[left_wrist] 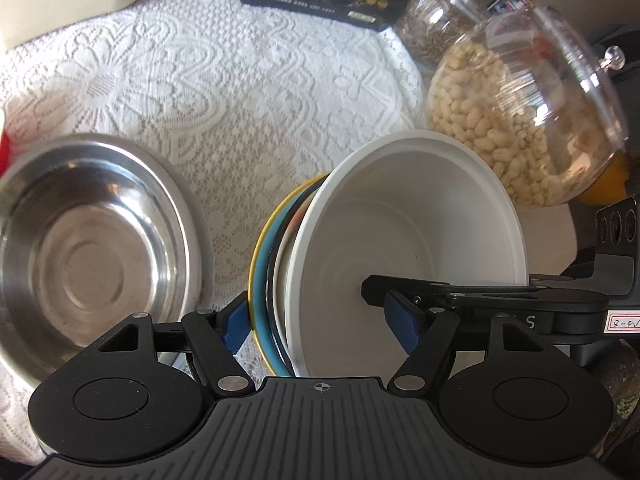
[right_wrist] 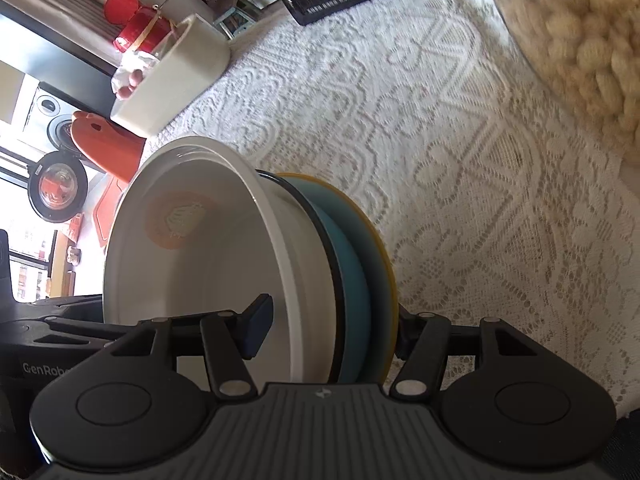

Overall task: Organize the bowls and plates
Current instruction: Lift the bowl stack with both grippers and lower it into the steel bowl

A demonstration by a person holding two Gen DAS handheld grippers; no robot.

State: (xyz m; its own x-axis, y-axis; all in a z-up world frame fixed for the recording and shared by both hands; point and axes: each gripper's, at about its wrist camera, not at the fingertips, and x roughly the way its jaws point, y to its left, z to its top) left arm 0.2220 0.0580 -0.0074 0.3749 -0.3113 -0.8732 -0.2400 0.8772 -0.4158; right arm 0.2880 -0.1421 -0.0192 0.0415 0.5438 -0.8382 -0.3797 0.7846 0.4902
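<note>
Bowls and plates (left_wrist: 280,280) (white bowl (right_wrist: 208,248), then black, teal, yellow rims) stand nested on edge, gripped by both grippers' jaws, left gripper (left_wrist: 320,324) and right gripper (right_wrist: 328,332). Lace tabletop (left_wrist: 224,92) beneath; steel bowl (left_wrist: 92,256) rests left, peanut jar (left_wrist: 516,120) far right.

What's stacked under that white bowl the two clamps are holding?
Under the white bowl sit nested dishes: only rims show, one black, one teal, one yellow. Their insides are covered, so I cannot tell plates from bowls.

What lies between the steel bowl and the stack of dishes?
Only bare lace tablecloth separates the steel bowl from the stack of dishes, seen in the left wrist view.
</note>
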